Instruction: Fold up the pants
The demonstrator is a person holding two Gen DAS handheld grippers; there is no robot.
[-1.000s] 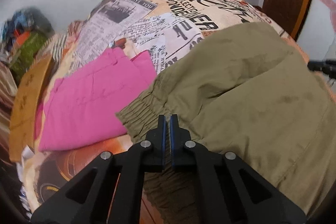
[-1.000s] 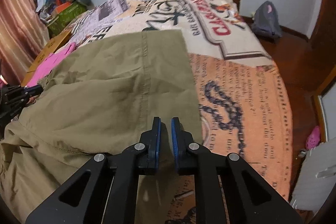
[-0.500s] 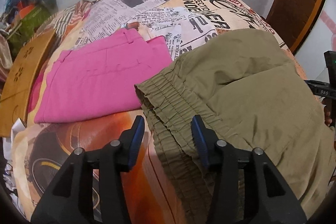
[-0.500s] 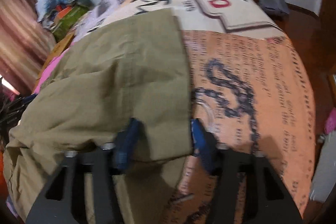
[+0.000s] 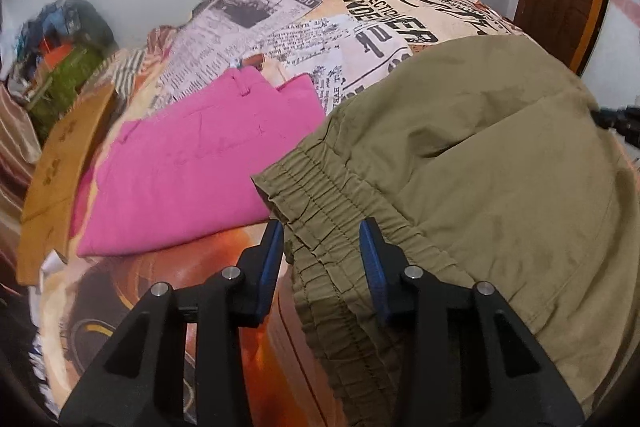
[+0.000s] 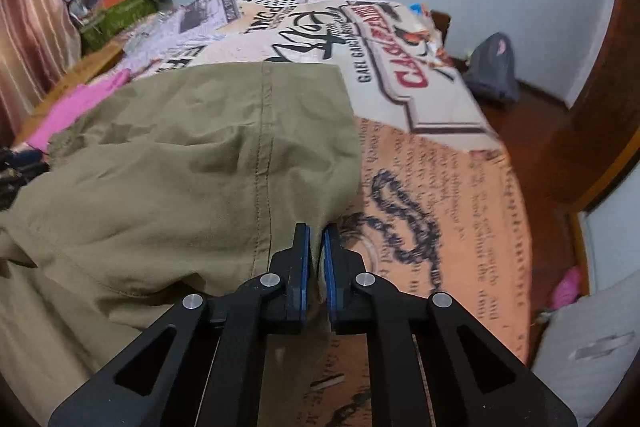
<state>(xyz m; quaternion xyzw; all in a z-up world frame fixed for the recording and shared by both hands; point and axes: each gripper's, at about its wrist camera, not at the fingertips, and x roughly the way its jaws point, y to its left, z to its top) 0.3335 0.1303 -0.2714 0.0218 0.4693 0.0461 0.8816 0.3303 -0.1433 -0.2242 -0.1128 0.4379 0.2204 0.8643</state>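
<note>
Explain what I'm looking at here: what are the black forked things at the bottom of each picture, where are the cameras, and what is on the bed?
No robot here: a person holds a black two-finger claw in each hand, each with a fisheye camera looking along its fingers. One picture is from the left hand, the other from the right.

The left claw is open, its blue-padded fingers either side of the elastic waistband of the olive-green cloth pants, gripping nothing. The right claw is nearly closed at the pants' edge on the other side; fabric seems to sit between its fingers, so it is probably pinching it.

The pants lie on a bed with a newspaper-print cover. Beside them lies a folded bright pink garment.
</note>
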